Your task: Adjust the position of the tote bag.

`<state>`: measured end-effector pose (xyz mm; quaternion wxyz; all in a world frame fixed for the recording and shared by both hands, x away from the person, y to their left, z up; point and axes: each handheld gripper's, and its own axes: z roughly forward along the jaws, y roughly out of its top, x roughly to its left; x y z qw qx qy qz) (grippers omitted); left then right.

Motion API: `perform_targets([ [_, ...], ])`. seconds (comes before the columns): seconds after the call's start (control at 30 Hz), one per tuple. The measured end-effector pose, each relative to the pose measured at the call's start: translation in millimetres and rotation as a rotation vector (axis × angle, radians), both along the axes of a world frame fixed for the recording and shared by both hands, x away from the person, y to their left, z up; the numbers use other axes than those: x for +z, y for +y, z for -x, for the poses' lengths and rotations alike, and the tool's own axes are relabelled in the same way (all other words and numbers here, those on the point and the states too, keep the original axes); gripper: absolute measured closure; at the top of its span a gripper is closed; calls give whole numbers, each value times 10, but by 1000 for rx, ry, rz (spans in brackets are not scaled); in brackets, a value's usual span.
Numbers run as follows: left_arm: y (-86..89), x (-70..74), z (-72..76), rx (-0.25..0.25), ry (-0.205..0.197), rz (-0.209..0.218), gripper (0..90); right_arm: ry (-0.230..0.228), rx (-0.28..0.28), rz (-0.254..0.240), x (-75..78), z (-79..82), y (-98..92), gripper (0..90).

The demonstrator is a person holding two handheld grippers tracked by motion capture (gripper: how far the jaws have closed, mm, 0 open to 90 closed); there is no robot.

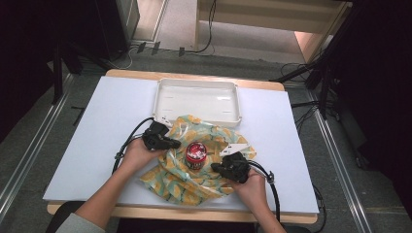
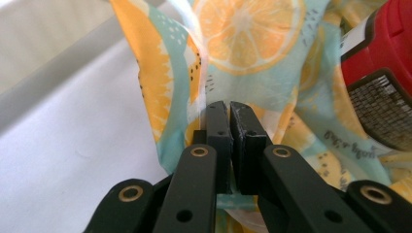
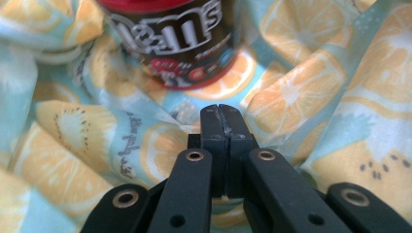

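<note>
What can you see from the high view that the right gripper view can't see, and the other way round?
High view alone: the white tray behind the cloth, the white table, both hands and the left gripper at the cloth's left side. Right gripper view alone: the lettering on the can's side and the right gripper shut on a cloth fold. Both: the orange-print cloth and the red can.

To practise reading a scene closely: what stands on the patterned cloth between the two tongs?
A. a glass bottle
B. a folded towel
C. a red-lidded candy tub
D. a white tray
C: the high view shows the red-lidded candy tub upright on the orange-slice cloth, between the left tongs and right tongs.
</note>
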<state>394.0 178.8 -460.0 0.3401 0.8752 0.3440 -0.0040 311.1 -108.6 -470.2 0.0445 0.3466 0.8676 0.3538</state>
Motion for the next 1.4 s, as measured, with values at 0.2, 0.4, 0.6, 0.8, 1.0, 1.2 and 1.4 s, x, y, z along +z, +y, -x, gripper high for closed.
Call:
perform_targets([
  [0.2,56,-1,-22,17,-10,-1,881,4,16,10,6,95,-38,900],
  [0.4,32,52,-2,-8,-4,32,871,10,22,-33,36,65,-36,898],
  [0.6,35,159,15,-36,-20,65,865,-8,19,-42,78,49,1,881],
  [0.8,43,292,56,-48,-41,85,850,-12,2,-88,142,26,-57,860],
  [1.0,46,424,116,-59,-63,135,777,-23,-12,-119,210,21,-137,779],
  [1.2,27,551,193,-96,-79,157,640,-44,10,-119,254,66,-182,643],
  [1.4,3,613,271,-134,-103,180,489,-42,11,-128,294,100,-226,574],
])
